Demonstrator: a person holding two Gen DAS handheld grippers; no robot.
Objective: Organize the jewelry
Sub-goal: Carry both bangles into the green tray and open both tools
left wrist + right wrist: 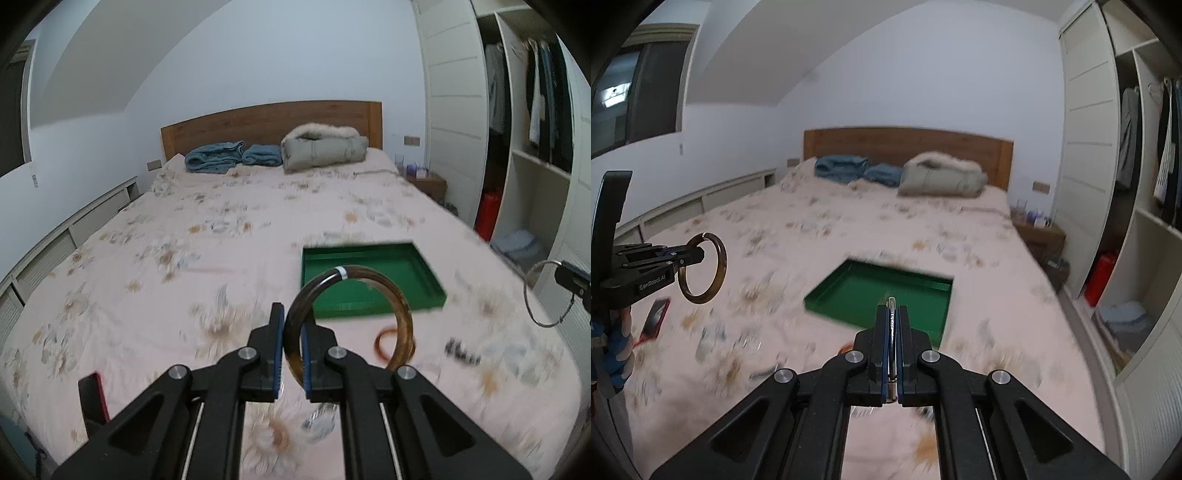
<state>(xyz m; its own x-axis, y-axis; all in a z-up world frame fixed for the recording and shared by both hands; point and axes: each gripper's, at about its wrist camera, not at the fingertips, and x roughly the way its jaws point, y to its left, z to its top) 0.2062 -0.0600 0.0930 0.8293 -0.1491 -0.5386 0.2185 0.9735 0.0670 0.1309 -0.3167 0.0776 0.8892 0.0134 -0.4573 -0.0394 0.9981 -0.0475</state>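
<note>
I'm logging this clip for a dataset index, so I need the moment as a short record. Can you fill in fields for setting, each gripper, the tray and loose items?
setting: bed with floral cover
left gripper: shut on brown bangle, held above the bed
right gripper: shut on thin silver bangle, seen edge-on in its own view
green tray: on the bed, looks empty
loose items: orange bangle and dark blurred piece on the cover
red phone: on the bed
</note>
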